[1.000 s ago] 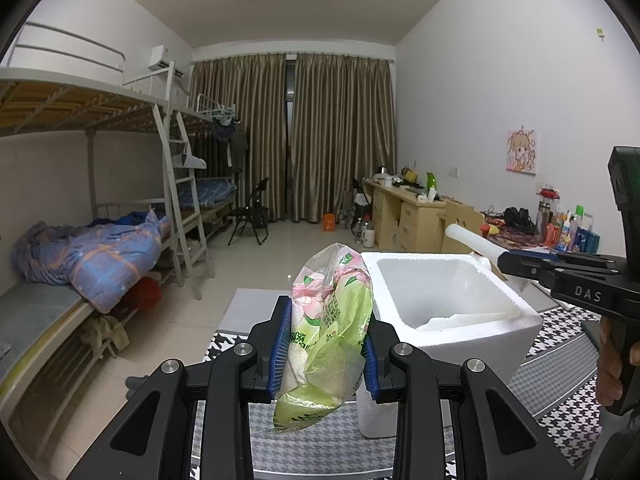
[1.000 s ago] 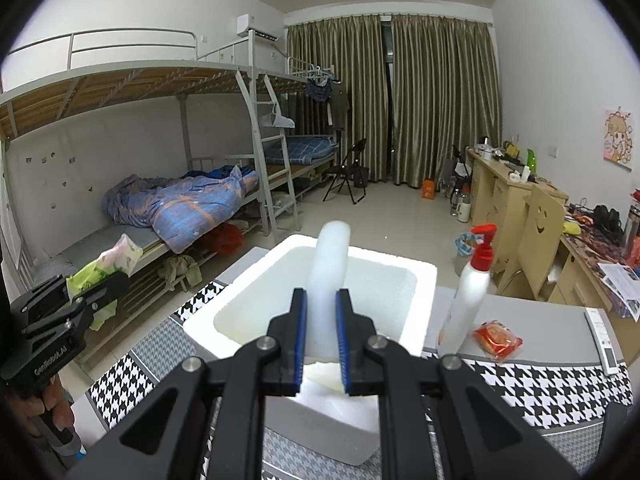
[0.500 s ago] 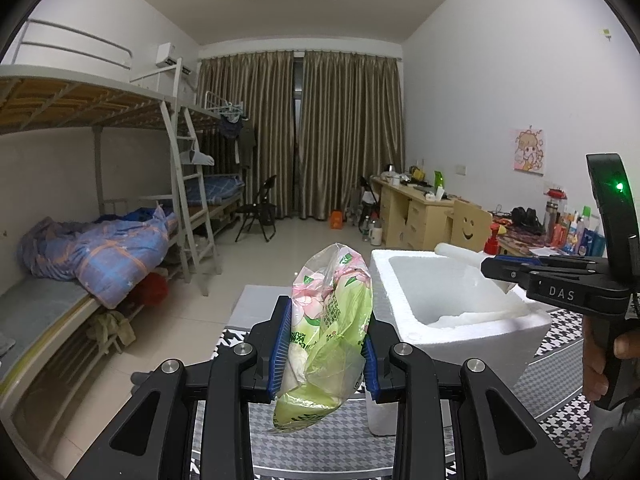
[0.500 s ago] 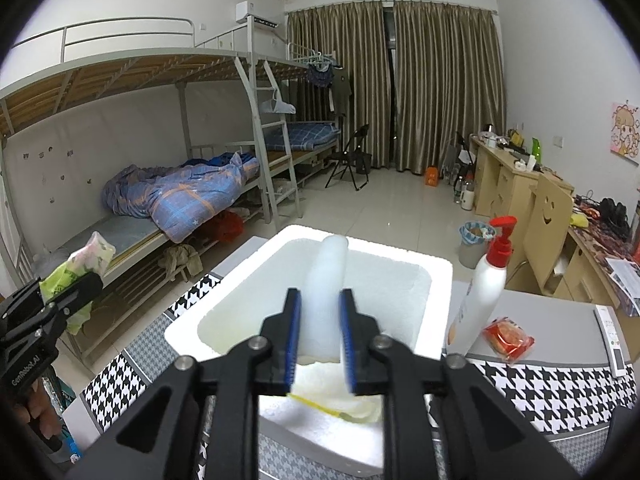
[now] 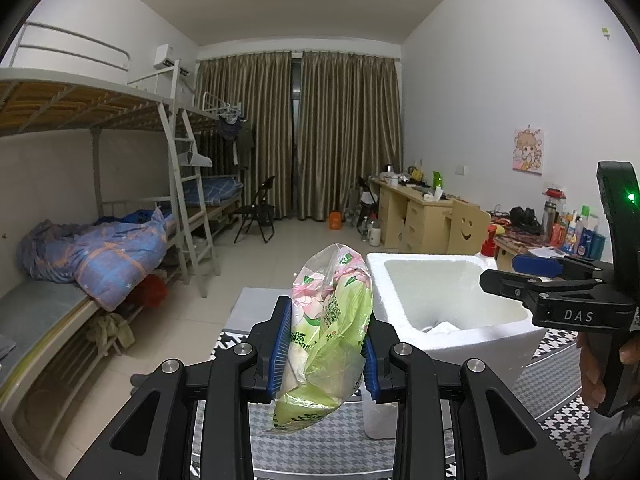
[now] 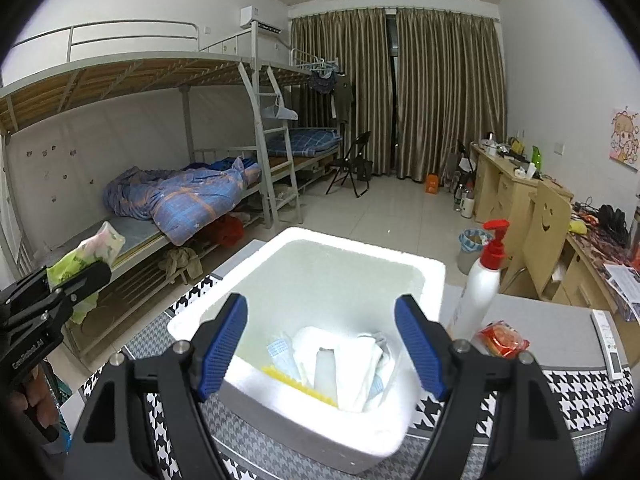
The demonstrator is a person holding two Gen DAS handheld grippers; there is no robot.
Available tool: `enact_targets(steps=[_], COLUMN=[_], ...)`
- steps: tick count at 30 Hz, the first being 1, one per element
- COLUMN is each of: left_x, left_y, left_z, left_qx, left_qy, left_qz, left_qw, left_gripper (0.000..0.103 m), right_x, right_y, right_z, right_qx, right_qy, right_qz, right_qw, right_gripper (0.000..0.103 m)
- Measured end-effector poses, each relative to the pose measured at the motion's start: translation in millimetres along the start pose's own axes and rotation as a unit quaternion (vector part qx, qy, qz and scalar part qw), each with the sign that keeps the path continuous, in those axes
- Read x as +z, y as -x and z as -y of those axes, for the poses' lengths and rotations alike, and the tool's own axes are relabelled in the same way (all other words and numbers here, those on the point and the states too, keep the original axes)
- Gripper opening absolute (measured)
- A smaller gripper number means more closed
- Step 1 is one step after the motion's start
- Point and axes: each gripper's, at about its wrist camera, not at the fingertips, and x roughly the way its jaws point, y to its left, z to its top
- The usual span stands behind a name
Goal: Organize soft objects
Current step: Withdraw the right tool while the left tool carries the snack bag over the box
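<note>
Hanging upright in the left gripper (image 5: 325, 354), whose jaws are clamped on it, the tissue pack (image 5: 330, 332) sits left of the foam box (image 5: 448, 328); the right gripper (image 6: 320, 344) is opening, empty, above the box.

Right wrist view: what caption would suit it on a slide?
Right gripper, jaws opening with nothing between them, above a foam box holding soft white items.

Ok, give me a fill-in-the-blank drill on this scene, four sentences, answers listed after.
1. The left gripper is shut on a green and pink ____.
2. The right gripper, jaws opening, has ____ between them.
3. The white foam tube now lies inside the foam ____.
4. The white pump bottle beside the foam box has a ____ pump.

Missing words: bag; nothing; box; red
</note>
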Motion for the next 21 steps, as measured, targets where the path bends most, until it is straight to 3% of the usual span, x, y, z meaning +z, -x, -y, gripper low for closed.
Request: enact_targets(steps=[6, 9, 21], left_x=[5.1, 7.2, 15.6], left_y=[-3.0, -5.5, -16.4], left_z=[10.4, 15.4, 28.3], left_qx=[-0.009, -0.014, -0.03], left_qy=[-0.01, -0.013, -0.025], left_qz=[0.004, 0.003, 0.003], left_qw=[0.9999, 0.9998, 0.9992], left_gripper=[0.033, 0.033, 0.033], right_x=[-4.3, -6.7, -14.9], right_y=[12.0, 16.8, 35.0], right_z=[4.4, 10.1, 32.9], right_qx=[-0.002, 0.003, -0.027], right_qy=[0.005, -0.004, -0.035], right_qz=[0.011, 0.019, 0.029], right_qw=[1.0, 1.0, 0.999], right_gripper=[0.087, 0.1, 0.102])
